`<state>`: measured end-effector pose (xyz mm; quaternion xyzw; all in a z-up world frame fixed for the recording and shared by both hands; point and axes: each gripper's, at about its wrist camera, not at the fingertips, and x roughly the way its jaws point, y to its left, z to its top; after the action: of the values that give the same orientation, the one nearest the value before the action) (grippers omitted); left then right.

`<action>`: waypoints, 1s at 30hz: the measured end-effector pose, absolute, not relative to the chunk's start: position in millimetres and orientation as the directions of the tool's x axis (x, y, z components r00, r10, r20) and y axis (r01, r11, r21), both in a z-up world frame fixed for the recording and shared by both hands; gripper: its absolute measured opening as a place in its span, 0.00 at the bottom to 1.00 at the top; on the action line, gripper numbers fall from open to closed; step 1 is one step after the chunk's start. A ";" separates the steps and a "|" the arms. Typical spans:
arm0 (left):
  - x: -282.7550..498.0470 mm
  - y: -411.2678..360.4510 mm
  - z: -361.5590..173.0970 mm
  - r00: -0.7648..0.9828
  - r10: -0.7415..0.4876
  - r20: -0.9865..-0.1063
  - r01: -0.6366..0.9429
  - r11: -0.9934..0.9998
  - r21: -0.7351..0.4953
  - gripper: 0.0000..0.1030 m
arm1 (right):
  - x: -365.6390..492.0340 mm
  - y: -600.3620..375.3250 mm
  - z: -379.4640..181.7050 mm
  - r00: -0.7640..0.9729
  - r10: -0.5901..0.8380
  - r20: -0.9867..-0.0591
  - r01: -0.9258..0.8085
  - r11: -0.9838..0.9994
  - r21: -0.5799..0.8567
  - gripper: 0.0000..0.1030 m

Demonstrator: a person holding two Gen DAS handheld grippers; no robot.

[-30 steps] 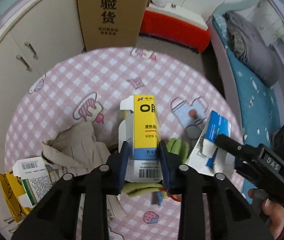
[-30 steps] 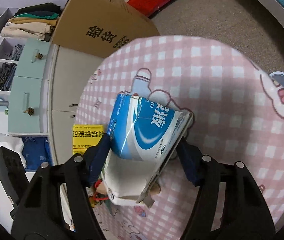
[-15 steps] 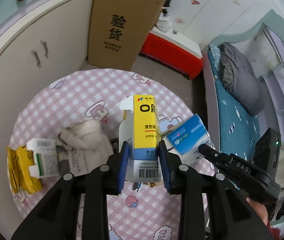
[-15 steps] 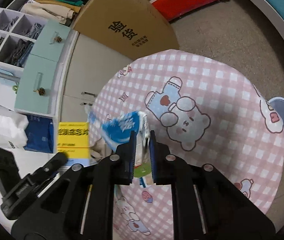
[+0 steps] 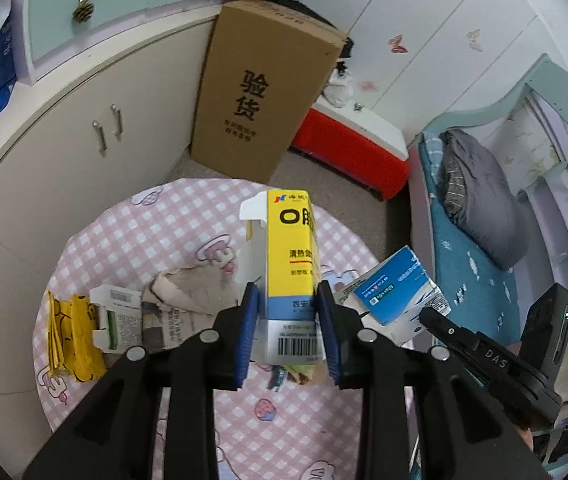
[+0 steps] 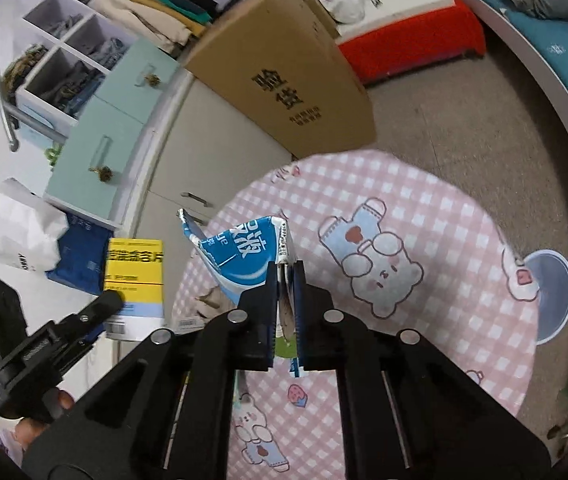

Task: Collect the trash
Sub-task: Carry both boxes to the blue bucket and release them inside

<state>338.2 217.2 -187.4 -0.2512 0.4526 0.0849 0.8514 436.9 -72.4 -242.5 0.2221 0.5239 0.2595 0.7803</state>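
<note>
A yellow box (image 5: 289, 256) is clamped upright between the blue pads of the left gripper (image 5: 287, 320), held above the pink checked surface (image 5: 156, 220). A flattened blue box (image 6: 246, 258) is pinched in the nearly closed right gripper (image 6: 285, 312), beside the yellow one. Crumpled paper (image 5: 192, 292), a green-and-white box (image 5: 114, 318) and a yellow wrapper (image 5: 70, 330) are seen lying on the surface below.

Two grippers (image 5: 287, 316) (image 6: 285, 280), three cartons (image 5: 289, 256) (image 5: 397, 290) (image 5: 118, 316).
</note>
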 end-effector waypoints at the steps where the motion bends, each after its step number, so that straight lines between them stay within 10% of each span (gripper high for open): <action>1: 339.0 213.1 -184.4 0.581 -0.083 -0.810 -0.367 0.861 -0.351 0.28 | 436.2 -76.0 -238.2 0.321 0.640 -0.698 -0.177 0.764 0.620 0.07; 26: 409.0 -128.1 -223.9 0.458 -0.235 -0.857 -0.107 0.943 -0.316 0.28 | 424.5 -381.4 -244.9 0.378 0.453 -0.808 -0.125 0.889 0.440 0.09; 28: 411.4 -142.3 -232.7 0.438 -0.230 -0.869 -0.110 0.946 -0.306 0.28 | 430.0 -392.7 -259.5 0.355 0.445 -0.822 -0.113 0.893 0.435 0.25; 29: 412.2 -148.8 -237.1 0.427 -0.229 -0.875 -0.110 0.947 -0.302 0.28 | 432.4 -397.7 -268.2 0.349 0.417 -0.839 -0.110 0.908 0.405 0.60; 30: 412.8 -153.2 -239.7 0.419 -0.228 -0.879 -0.112 0.947 -0.300 0.28 | 434.1 -400.7 -275.7 0.343 0.397 -0.851 -0.116 0.917 0.381 0.70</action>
<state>412.8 -153.2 -239.7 -0.1581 0.5377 -0.0352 0.8274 434.1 -400.7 -275.7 0.1274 0.5508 0.1585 0.8095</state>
